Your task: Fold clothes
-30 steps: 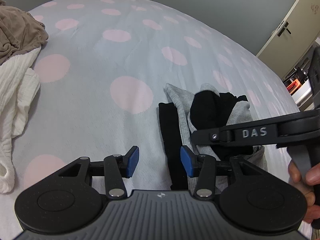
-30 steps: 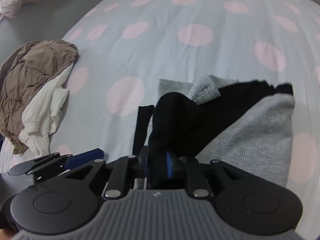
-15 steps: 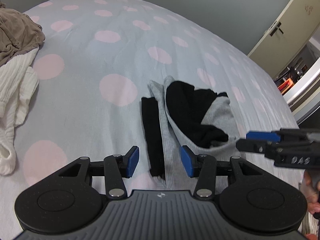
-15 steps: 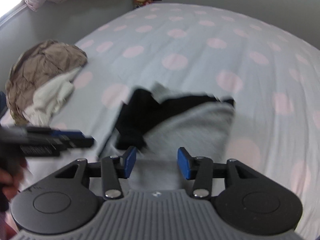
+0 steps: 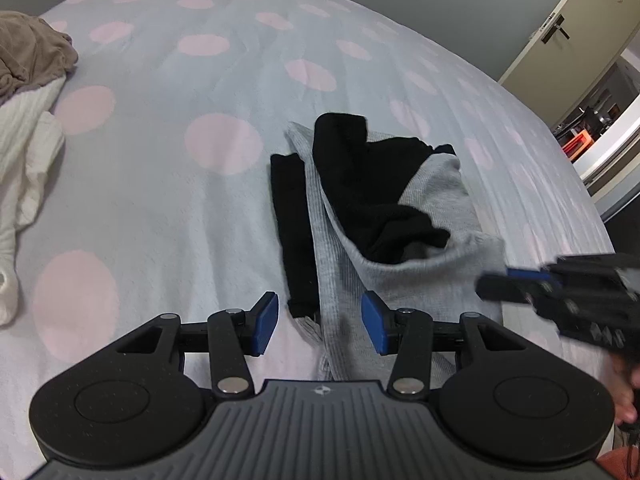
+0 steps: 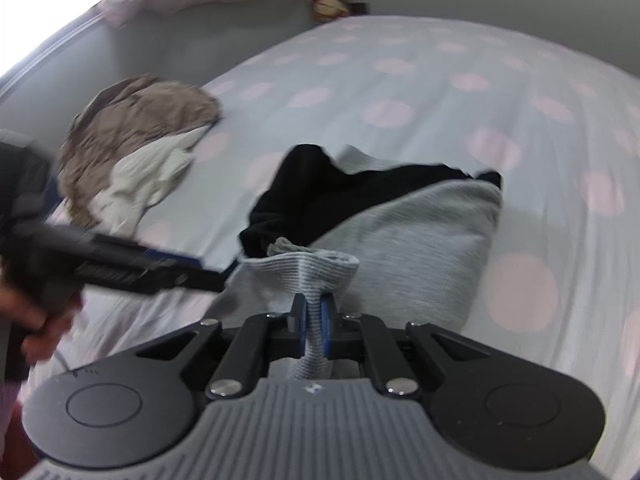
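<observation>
item: grey-and-black garment, mid-fold, on the bed

location: i see the grey-and-black garment (image 5: pixel 420 200) lying near the middle of the bed (image 5: pixel 200 80), on the dotted sheet, partly folded, with a black strip along its left edge.

right hand-held gripper (image 6: pixel 314 332): jaws closing, and in its own view already clamped on a ribbed grey hem of the garment; the fabric bunches up between the pads.

left hand-held gripper (image 5: pixel 318 322): released, jaws apart, hovering over the near edge of the garment with nothing between them.

handling, as i judge it: soft, light knit, no stiffness; it will droop and stretch from any single pinch. i would take the opposite hem corner with the free gripper so the edge lifts evenly.

also present: a heap of brown and white clothes (image 6: pixel 132 152), well apart at the left side of the bed.

views: the right wrist view shows the pinch itself, soft toys and a window at the far wall. the left wrist view shows only a blurred right gripper from the side, plus the black strip's full length and a door beyond the bed.
</observation>
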Demonstrator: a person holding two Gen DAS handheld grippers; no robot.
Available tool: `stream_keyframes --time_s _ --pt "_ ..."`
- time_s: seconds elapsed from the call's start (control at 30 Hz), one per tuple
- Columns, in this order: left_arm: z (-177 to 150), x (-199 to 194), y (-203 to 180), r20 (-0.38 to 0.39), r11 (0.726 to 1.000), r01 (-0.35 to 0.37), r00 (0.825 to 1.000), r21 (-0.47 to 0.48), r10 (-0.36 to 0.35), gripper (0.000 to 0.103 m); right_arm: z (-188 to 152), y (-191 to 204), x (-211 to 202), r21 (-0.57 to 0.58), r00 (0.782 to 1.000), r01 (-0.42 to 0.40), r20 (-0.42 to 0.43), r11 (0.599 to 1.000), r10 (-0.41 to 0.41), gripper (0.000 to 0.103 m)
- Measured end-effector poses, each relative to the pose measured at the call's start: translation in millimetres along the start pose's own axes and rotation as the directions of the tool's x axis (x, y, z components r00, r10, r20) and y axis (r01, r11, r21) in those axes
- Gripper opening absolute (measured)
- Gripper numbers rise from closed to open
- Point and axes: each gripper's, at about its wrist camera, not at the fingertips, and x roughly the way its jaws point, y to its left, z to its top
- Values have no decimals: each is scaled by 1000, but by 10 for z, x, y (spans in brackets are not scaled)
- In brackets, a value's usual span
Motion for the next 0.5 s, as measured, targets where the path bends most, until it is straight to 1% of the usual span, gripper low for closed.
stream_keyframes --time_s 0.13,0.27,0.33,0.43,0.5 --pt "-12 -73 49 4 999 -8 1000 -39 8 45 -54 380 -74 -152 1000 -25 -4 988 25 8" --pt "-9 -158 149 13 996 -13 1000 -90 15 45 -174 735 29 -291 999 -30 -30 956 22 8" --pt "-9 -193 200 18 993 5 1000 -122 -3 47 -258 835 114 -324 999 -30 -49 946 15 8" --pt "-14 -189 243 13 983 62 998 -172 -61 50 -359 914 198 -339 998 -35 -67 940 14 9" --pt "-35 -155 217 -9 980 87 996 -178 -90 51 -421 961 195 -341 998 -44 -66 939 22 13"
